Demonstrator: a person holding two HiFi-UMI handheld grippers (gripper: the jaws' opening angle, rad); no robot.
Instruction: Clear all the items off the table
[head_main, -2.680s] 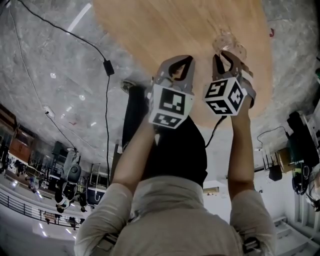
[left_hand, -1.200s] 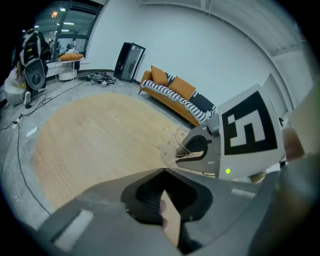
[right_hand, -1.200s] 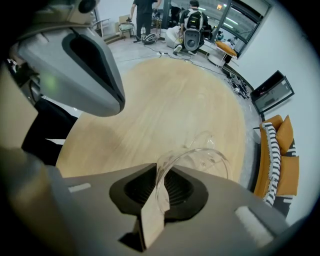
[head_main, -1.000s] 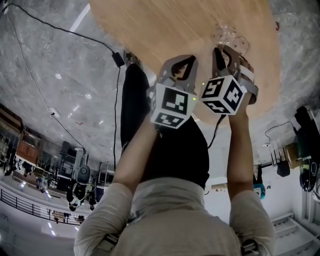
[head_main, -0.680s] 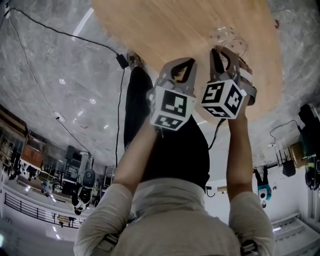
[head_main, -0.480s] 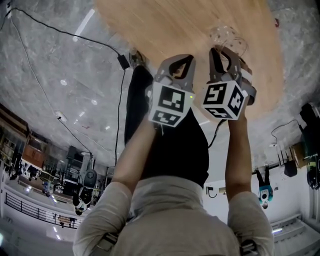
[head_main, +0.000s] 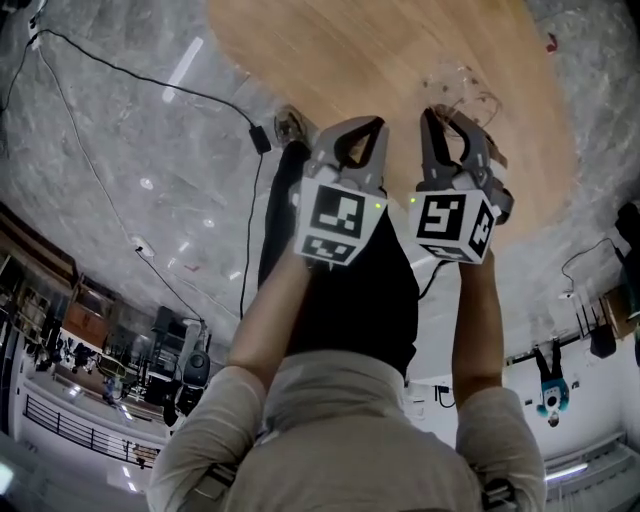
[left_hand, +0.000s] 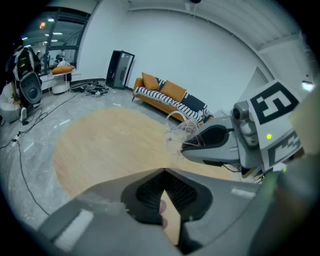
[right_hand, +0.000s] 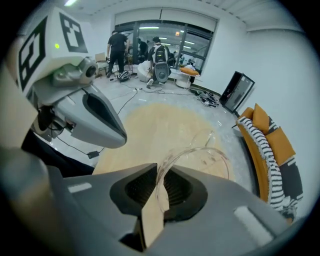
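Right claw (right_hand: 159, 172) is clamped on the thin wall of a clear plastic cup (right_hand: 207, 159), holding it tilted over the round light-wood desk (head_main: 370, 50). Left claw (left_hand: 164, 174) is closed tip to tip with nothing in it, just beside the right one.

Round wood tbl (head_main: 380, 80), grey marble floor (head_main: 120, 210)

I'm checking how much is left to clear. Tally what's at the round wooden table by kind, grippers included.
Clear plastic cup, pinched at its rim by the right gripper: 1
Grey two-jaw grippers, counting the left gripper with its jaws together: 2
Round wooden table: 1
Total: 4
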